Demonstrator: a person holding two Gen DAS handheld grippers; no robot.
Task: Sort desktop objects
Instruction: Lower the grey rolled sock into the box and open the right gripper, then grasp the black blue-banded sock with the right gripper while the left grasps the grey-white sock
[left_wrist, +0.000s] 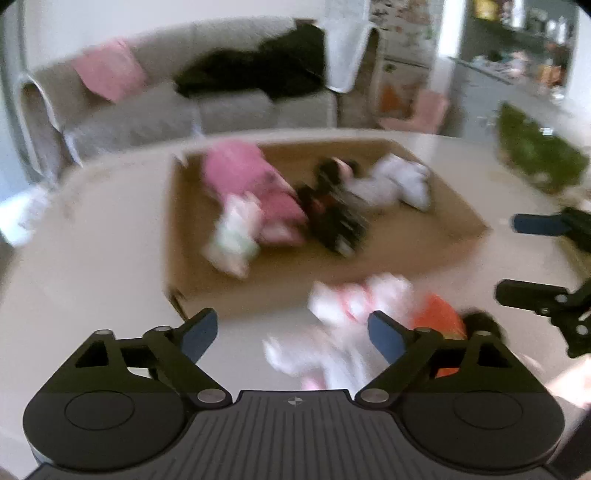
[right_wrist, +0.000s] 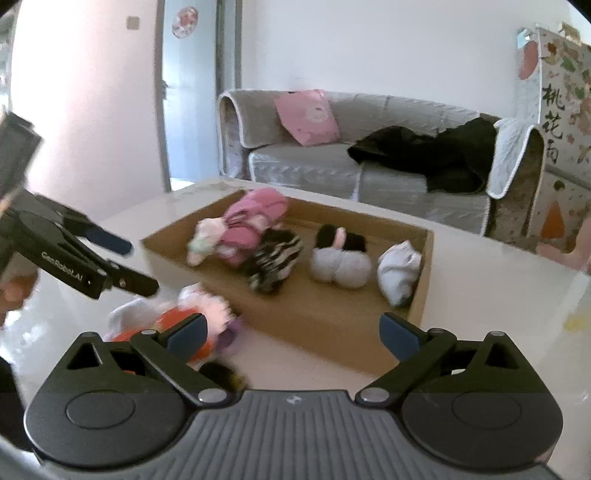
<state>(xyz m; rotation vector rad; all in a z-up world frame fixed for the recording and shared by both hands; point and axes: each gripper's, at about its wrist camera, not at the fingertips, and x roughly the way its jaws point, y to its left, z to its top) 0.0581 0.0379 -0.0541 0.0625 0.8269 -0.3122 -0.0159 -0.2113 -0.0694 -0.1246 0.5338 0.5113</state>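
From my left wrist camera, blurred by motion: my left gripper (left_wrist: 291, 328) has its jaws spread wide with nothing between them, hanging over a pale, glossy desk (left_wrist: 92, 258). Just past its blue pads lies a loose heap of socks (left_wrist: 354, 314), white, pink and orange soft fabric, resting on the desk in front of a shallow cardboard box (left_wrist: 454, 218). Inside the box I make out a pink bundle (left_wrist: 247, 177), a black striped bundle (left_wrist: 332, 210) and a white bundle (left_wrist: 399, 181), all smeared. My right gripper (left_wrist: 506, 258) pokes in from the right edge, its two black fingers apart. Behind the desk stands a grey sofa (left_wrist: 229, 107) with a pink cushion (left_wrist: 109, 70) and dark clothing (left_wrist: 258, 70) on it.

From my right wrist camera, sharper: my right gripper (right_wrist: 291, 330) is also spread and empty, above the desk (right_wrist: 498, 295) at the near wall of the cardboard box (right_wrist: 325, 314). The box holds rolled sock bundles: pink (right_wrist: 251, 221), black-and-white striped (right_wrist: 275, 260), grey (right_wrist: 340, 266), white (right_wrist: 399, 269). The loose heap (right_wrist: 177, 317) lies outside the box on the left, partly hidden behind my left pad. My left gripper (right_wrist: 142, 264) reaches in above that heap, fingers parted.
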